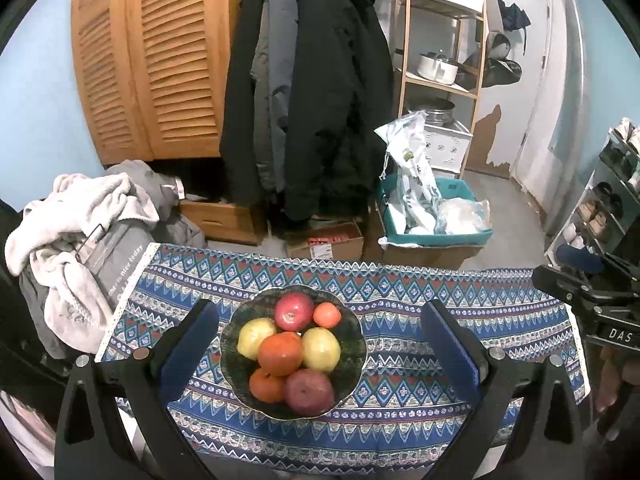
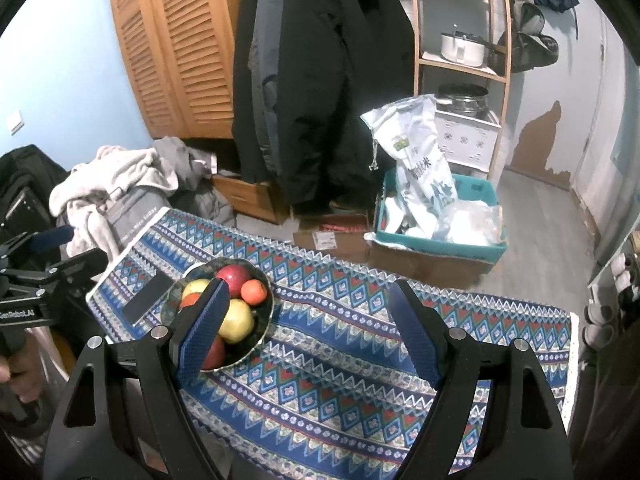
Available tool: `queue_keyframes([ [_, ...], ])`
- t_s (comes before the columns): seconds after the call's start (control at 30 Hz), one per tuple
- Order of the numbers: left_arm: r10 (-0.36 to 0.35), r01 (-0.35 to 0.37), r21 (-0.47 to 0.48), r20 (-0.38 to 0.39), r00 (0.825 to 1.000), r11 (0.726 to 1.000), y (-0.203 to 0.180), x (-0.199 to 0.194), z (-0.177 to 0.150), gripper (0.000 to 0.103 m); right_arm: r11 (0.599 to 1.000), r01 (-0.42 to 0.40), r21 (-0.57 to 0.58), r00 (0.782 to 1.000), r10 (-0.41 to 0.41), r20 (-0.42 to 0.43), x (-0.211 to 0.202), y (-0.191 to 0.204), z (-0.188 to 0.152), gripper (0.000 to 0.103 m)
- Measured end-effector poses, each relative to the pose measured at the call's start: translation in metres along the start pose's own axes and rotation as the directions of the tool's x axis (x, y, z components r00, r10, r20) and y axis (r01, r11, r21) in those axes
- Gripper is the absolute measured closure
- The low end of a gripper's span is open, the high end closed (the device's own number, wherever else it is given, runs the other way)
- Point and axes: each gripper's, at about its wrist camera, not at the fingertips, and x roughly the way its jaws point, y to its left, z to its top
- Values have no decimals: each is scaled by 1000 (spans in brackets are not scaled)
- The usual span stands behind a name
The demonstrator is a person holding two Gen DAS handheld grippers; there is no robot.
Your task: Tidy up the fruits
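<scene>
A dark bowl [image 1: 228, 344] sits on a blue patterned tablecloth [image 1: 400, 392] and holds several fruits: two red apples [image 1: 294, 311], two yellow apples [image 1: 321, 349] and three oranges [image 1: 280, 353]. My left gripper [image 1: 318, 312] is open and empty, hovering above the bowl with a finger on each side. My right gripper [image 2: 308, 294] is open and empty, to the right of the bowl [image 2: 266, 304]; its left finger [image 2: 202, 328] hides part of the fruit. The left gripper [image 2: 60, 280] shows at the left edge of the right wrist view.
A pile of grey and white clothes [image 1: 80, 232] lies off the table's left end. Dark coats [image 1: 304, 92] hang behind. Cardboard boxes [image 1: 324, 240] and a teal bin with bags [image 1: 432, 216] stand on the floor beyond the far edge. A shoe rack [image 1: 604, 200] stands at right.
</scene>
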Motion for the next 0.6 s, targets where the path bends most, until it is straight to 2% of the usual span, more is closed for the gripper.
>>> queue_keyframes([
  [0.6,21,-20,16,-9,1000,1000,-6,2,-2,1,1000,-4,1,1000,4,2,-2,0,0,22],
])
